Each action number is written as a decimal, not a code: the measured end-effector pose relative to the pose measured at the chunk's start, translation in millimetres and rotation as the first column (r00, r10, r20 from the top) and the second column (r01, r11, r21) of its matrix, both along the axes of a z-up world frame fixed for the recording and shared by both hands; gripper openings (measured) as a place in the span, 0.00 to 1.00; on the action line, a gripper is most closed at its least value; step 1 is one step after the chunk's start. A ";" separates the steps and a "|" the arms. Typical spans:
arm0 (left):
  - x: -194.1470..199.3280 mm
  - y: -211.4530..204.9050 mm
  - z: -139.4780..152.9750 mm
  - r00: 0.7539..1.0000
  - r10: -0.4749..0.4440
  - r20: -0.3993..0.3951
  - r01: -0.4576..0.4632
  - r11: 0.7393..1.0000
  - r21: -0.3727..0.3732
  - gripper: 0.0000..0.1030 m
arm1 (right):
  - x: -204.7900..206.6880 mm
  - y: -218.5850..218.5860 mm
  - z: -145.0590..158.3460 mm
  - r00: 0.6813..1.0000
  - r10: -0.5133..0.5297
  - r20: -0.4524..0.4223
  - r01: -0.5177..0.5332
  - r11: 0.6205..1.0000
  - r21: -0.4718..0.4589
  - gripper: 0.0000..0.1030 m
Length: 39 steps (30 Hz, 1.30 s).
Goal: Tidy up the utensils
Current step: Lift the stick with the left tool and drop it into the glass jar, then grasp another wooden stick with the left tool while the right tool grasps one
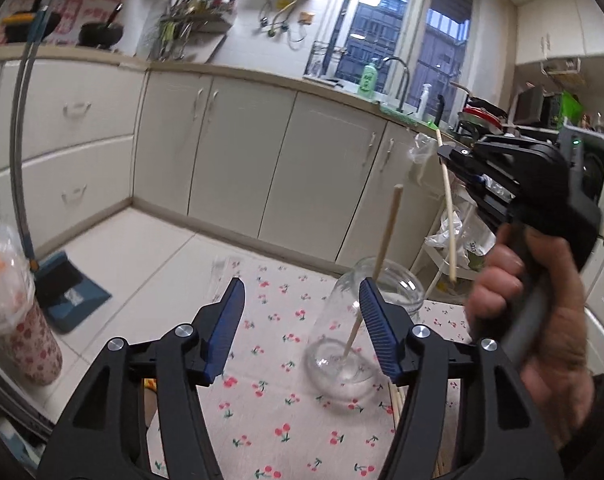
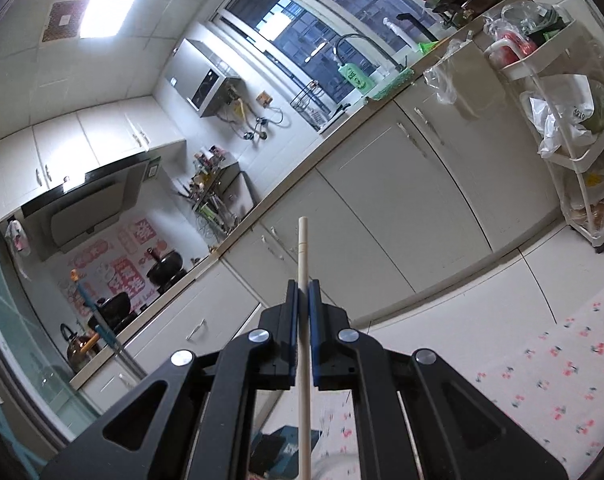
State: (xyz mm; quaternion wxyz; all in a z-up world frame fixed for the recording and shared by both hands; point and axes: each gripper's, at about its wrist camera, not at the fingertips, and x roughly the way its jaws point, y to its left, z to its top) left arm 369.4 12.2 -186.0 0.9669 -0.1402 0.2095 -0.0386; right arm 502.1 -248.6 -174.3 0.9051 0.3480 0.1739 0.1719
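Our right tongs [image 2: 303, 292] clenched on a chopstick [image 2: 303, 248], held above the glass jar [image 1: 356, 332]. Left tongs [image 1: 302, 300] released, flanking jar on the cherry-print counter [image 1: 270, 420]; one chopstick [image 1: 384, 240] inside.

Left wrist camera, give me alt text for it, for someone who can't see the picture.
The right gripper, held in a hand, grips a wooden chopstick above a clear glass jar that already holds one chopstick. The jar stands on a cherry-print cloth, with the open left gripper in front of it.
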 end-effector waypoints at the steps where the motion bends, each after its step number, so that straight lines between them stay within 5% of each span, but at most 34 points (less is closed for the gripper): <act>1: -0.2 1.9 -0.9 1.000 0.004 -0.004 -0.004 1.000 -0.007 0.56 | 2.5 4.0 -2.1 1.000 -0.002 0.000 0.002 1.000 -0.011 0.06; 15: 1.9 19.5 -10.0 0.999 0.019 -0.037 -0.022 0.997 -0.079 0.60 | 1.2 38.6 -30.1 0.999 0.038 -0.036 -0.044 0.983 -0.178 0.06; 27: -8.6 13.1 -1.9 0.998 0.008 -0.061 -0.012 0.998 -0.063 0.66 | -51.2 34.2 -30.1 0.993 0.095 -0.070 -0.111 0.952 -0.287 0.06; 31: -16.4 7.9 3.5 0.997 -0.003 -0.079 -0.002 0.999 -0.053 0.68 | -65.1 28.5 -34.0 0.989 0.096 -0.117 -0.127 0.945 -0.301 0.36; 39: -33.7 -1.2 10.0 0.989 -0.031 -0.146 0.029 0.999 -0.016 0.70 | -129.3 -23.8 -47.9 0.962 0.012 -0.272 -0.095 0.950 -0.296 0.37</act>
